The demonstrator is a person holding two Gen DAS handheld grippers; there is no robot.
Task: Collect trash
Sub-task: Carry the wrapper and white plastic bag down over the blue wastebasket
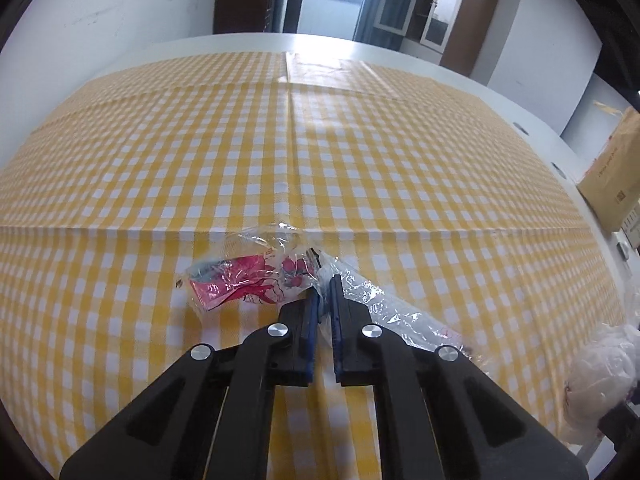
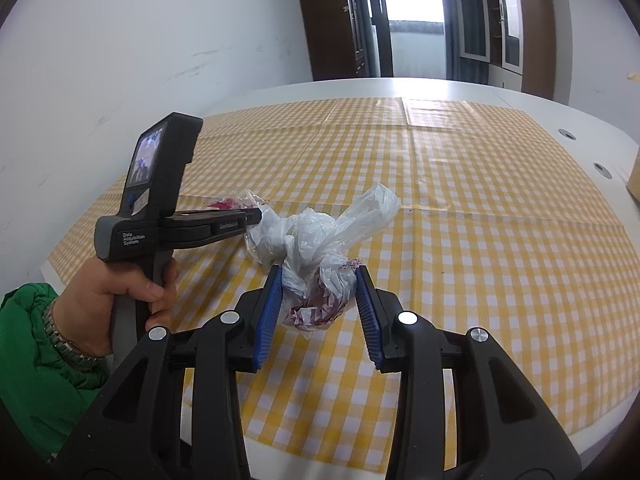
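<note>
While the left gripper [image 1: 326, 280] pinches the clear wrapper [image 1: 256, 276] and the right gripper [image 2: 318, 280] clamps the white bag [image 2: 320, 240], thin film could slip free

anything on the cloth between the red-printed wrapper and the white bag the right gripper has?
Only the left gripper, shut on clear film joined to the red-printed wrapper; otherwise bare cloth before the white bag. Seen in the right wrist view.

text: "Data Acquisition System" | on: left claw handle [image 2: 132, 238] | cardboard box print: unreadable
</note>
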